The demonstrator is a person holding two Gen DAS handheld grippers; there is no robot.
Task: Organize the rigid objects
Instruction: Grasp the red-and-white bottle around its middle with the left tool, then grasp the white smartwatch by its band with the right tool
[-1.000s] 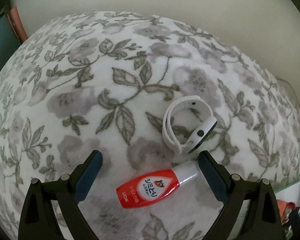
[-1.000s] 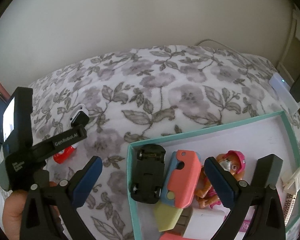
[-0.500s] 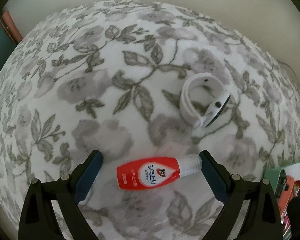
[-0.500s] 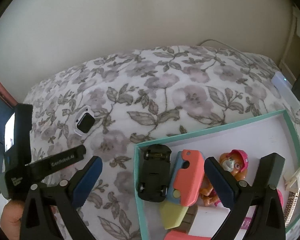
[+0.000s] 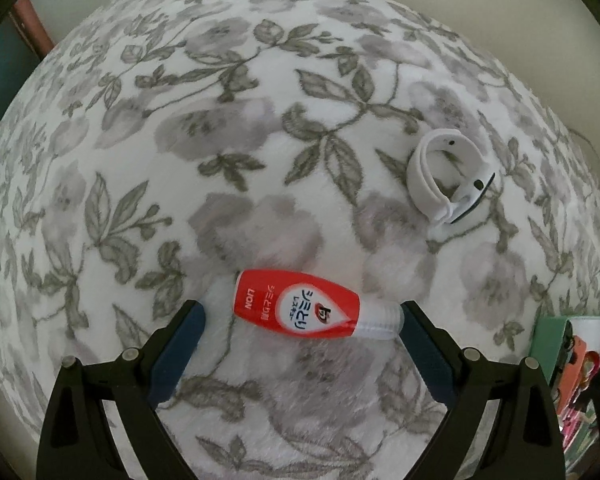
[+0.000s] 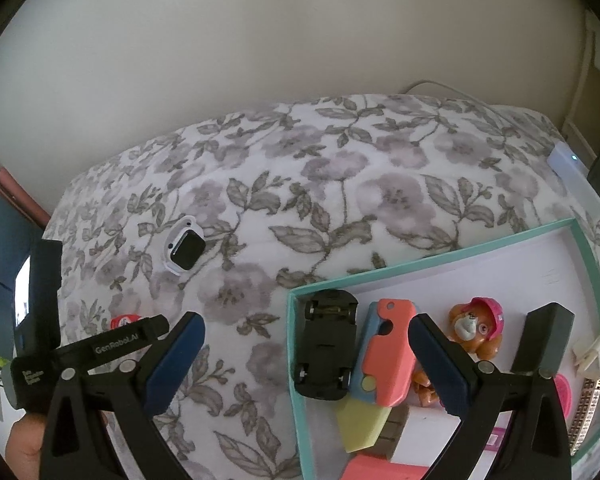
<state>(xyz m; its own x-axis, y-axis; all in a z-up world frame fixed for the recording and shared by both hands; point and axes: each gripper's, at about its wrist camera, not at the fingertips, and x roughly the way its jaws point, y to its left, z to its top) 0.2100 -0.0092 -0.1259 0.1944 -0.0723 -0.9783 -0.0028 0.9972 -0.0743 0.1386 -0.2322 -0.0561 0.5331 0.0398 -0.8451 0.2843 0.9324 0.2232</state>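
Note:
A small red bottle (image 5: pixel 298 309) with a clear cap lies on its side on the floral blanket. My left gripper (image 5: pixel 300 320) is open, its jaws on either side of the bottle, the cap close to the right jaw. A white smartwatch (image 5: pixel 448 180) lies farther off to the right; it also shows in the right wrist view (image 6: pixel 186 251). My right gripper (image 6: pixel 306 354) is open and empty above the left part of a teal-rimmed box (image 6: pixel 432 254). The left gripper's body (image 6: pixel 92 354) hides most of the bottle (image 6: pixel 125 321) there.
The box holds a black toy car (image 6: pixel 326 350), a pink and blue toy (image 6: pixel 388 360), a yellow piece (image 6: pixel 364 422), a dog figure with a pink helmet (image 6: pixel 476 330) and other small items. A white device (image 6: pixel 576 180) lies at the blanket's right edge. A wall stands behind.
My left gripper has moved forward and turned, so the red bottle now lies between its jaws and the watch has shifted to the upper right. My right gripper has stayed over the box.

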